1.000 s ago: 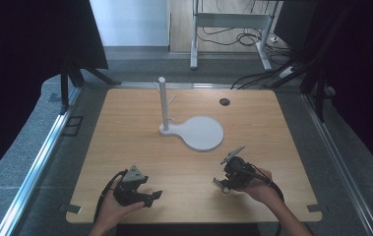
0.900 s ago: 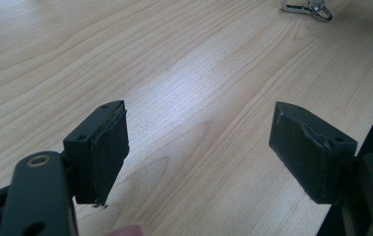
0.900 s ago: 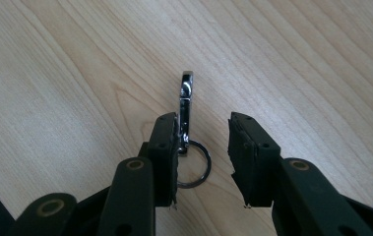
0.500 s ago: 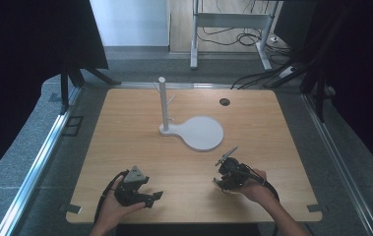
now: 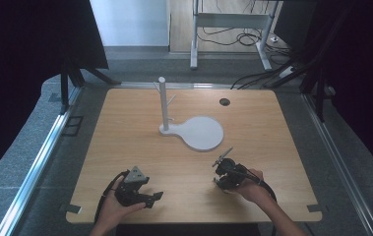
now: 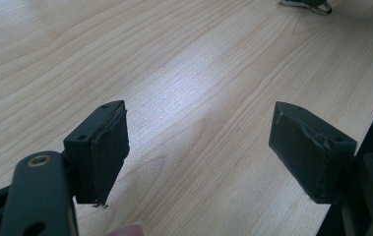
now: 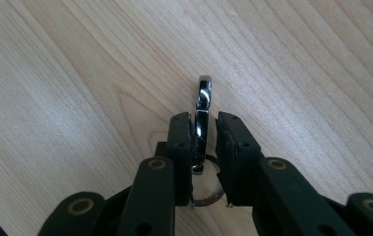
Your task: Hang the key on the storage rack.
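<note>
A shiny metal clasp with a key ring (image 7: 202, 123) is pinched edge-on in the right gripper (image 7: 203, 129) just above the table (image 5: 125, 137), probably for hanging on the white peg stand (image 5: 163, 105). The left gripper (image 6: 199, 142) is kept wide apart, empty, near the front edge.

— What's different with your right hand-held gripper (image 5: 222, 167) now?

— I draw it a little nearer to me along the tabletop (image 5: 125, 142), away from the white stand (image 5: 194, 130), with the metal clip (image 7: 202, 115) pinched between its jaws.
</note>
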Action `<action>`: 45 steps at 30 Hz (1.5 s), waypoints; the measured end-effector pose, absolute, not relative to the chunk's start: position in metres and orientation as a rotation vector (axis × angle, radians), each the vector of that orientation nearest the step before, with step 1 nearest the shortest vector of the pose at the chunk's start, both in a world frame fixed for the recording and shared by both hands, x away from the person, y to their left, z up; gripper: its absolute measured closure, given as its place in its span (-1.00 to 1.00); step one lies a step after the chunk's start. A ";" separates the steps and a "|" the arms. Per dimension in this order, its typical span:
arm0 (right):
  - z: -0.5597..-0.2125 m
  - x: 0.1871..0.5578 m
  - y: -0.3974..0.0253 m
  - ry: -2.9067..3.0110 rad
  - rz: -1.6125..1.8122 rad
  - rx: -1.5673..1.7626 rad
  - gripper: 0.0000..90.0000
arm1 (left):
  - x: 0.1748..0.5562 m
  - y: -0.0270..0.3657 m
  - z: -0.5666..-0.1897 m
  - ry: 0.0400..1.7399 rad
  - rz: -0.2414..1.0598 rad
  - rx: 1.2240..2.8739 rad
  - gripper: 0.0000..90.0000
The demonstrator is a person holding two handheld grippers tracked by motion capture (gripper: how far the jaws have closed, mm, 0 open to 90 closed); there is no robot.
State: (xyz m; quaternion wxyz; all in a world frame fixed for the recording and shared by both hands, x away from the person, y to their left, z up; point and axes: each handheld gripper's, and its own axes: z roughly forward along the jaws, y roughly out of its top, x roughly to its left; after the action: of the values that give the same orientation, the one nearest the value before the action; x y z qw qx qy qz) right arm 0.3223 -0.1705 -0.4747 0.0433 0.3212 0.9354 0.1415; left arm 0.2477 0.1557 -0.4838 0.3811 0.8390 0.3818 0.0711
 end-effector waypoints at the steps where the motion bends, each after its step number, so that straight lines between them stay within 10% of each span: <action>1: -0.476 0.322 -0.170 2.861 0.423 0.978 0.73 | 0.248 0.155 -0.484 0.976 0.182 2.140 -0.48; 45: -0.404 0.355 -0.149 2.760 0.577 0.911 0.89 | 0.248 0.157 -0.483 0.973 0.186 2.149 -0.47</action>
State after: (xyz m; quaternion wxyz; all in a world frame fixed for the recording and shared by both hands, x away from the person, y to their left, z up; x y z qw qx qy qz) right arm 0.3546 -0.1486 -0.4040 0.0889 0.3063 0.9277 0.1939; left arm 0.2479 0.1566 -0.4831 0.3780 0.8407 0.3808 0.0728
